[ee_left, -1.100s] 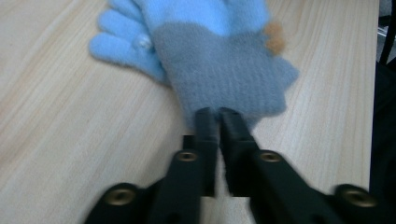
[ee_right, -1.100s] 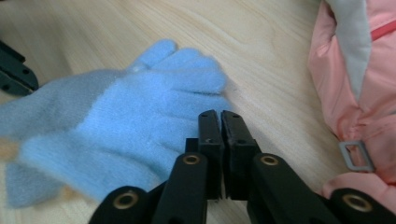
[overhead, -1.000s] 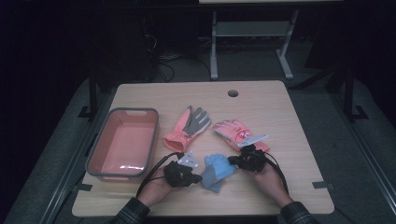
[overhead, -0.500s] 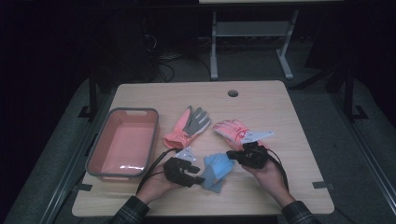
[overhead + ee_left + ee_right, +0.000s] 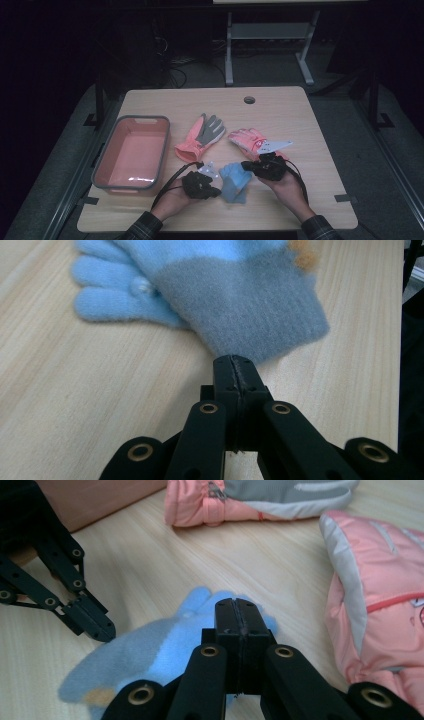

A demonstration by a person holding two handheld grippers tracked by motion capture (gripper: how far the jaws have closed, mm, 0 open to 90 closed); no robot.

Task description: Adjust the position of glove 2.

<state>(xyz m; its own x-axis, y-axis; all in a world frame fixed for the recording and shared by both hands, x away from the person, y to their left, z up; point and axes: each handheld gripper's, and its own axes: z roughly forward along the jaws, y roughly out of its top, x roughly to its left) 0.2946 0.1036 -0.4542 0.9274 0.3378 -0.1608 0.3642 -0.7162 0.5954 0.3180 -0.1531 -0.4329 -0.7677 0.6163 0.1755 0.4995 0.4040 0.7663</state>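
Note:
A blue knit glove (image 5: pixel 235 181) with a grey cuff (image 5: pixel 250 305) lies flat near the table's front edge, between my two grippers. My left gripper (image 5: pixel 218 192) has just been closing and is now shut. Its tips (image 5: pixel 235 362) touch the cuff's edge, and nothing shows in the seam between the jaws. My right gripper (image 5: pixel 246 164) is shut too, its tips (image 5: pixel 235 605) over the glove's blue fingers (image 5: pixel 200 600). From there the left gripper (image 5: pixel 102 629) meets the glove's other end.
A pink and grey glove (image 5: pixel 201 136) and a pink glove (image 5: pixel 248 139) lie just behind the blue one. A salmon tray with a grey rim (image 5: pixel 107 152) stands at the left. The wooden table (image 5: pixel 280 107) has a cable hole (image 5: pixel 249 100) at the back.
Both hands stay almost in place beside the blue glove. The grey plate on my right gripper has shifted slightly to the right.

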